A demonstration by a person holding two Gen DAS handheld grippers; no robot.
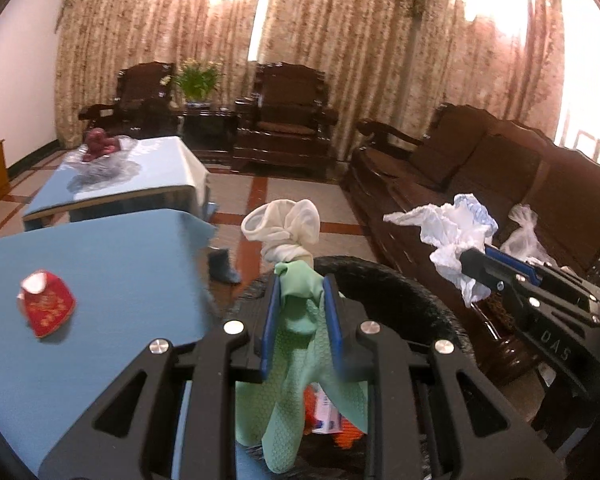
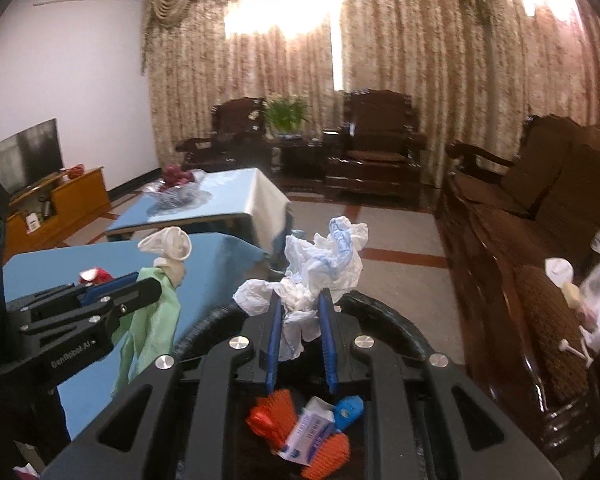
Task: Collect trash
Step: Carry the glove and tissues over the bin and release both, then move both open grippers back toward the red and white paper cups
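While both items hang over the black trash bin (image 2: 384,312), they are entered as follows. Item one: green rubber glove (image 1: 300,344) with a cream inner lining (image 1: 284,228) turned out at the cuff, pinched between the blue pads (image 1: 269,320) of the left gripper (image 1: 300,280), jaws drawn in to a narrow gap with the glove bunched between them; the cuff stands above the fingertips, the textured fingers dangle below toward the bin's mouth. Handling, as judged: light, limp, rubbery and somewhat grippy, not fragile; it folds under its own weight, so hold is best taken at the gathered neck where the layers bunch thick, as now. Item two: crumpled white paper or thin plastic wad (image 2: 324,264) with faint blue markings, nipped at its lower part by the right gripper (image 2: 300,300), jaws part closed around it, most of the wad above the tips. Handling, as judged: very light, compressible, prone to tearing or slipping out if taken by a loose flap; the dense core is the surer hold. Bin contents visible: orange brush-like pieces (image 2: 276,412), a small white carton (image 2: 308,428), a blue piece (image 2: 348,410). Remaining nearby: a red and white wrapper (image 1: 46,306) on the blue-covered table (image 1: 132,280), and clear bags with scraps (image 2: 596,300) on the wooden sofa (image 2: 540,216).
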